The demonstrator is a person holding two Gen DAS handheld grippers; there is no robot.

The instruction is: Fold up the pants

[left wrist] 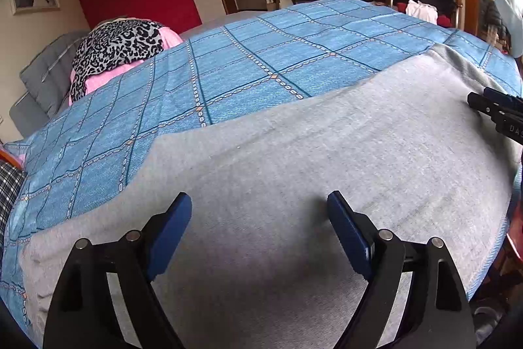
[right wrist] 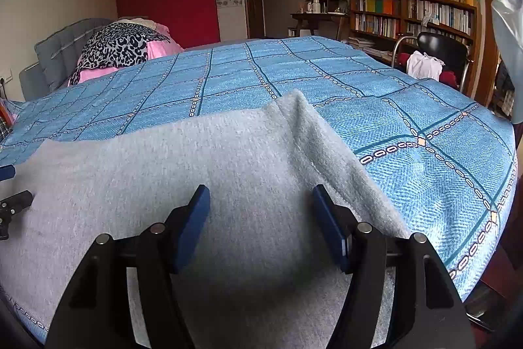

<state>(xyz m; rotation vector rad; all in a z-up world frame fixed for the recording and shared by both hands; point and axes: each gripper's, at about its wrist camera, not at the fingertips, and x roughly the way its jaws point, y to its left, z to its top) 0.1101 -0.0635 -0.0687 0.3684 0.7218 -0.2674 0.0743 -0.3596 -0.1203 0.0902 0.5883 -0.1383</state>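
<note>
Grey pants (left wrist: 278,159) lie flat along the near edge of a bed with a blue checked cover (left wrist: 248,67). My left gripper (left wrist: 260,201) is open just above the grey fabric, holding nothing. My right gripper (right wrist: 260,193) is open over the right part of the pants (right wrist: 196,159), beside a raised fold at their right edge (right wrist: 304,116). The right gripper's tip also shows at the right of the left wrist view (left wrist: 497,113). The left gripper's tip shows at the left edge of the right wrist view (right wrist: 13,205).
Leopard-print and pink bedding (left wrist: 121,51) is piled at the grey headboard (left wrist: 45,74), far left. A bookshelf (right wrist: 415,15), a small desk (right wrist: 317,18) and a black chair with white cloth (right wrist: 431,58) stand beyond the bed on the right.
</note>
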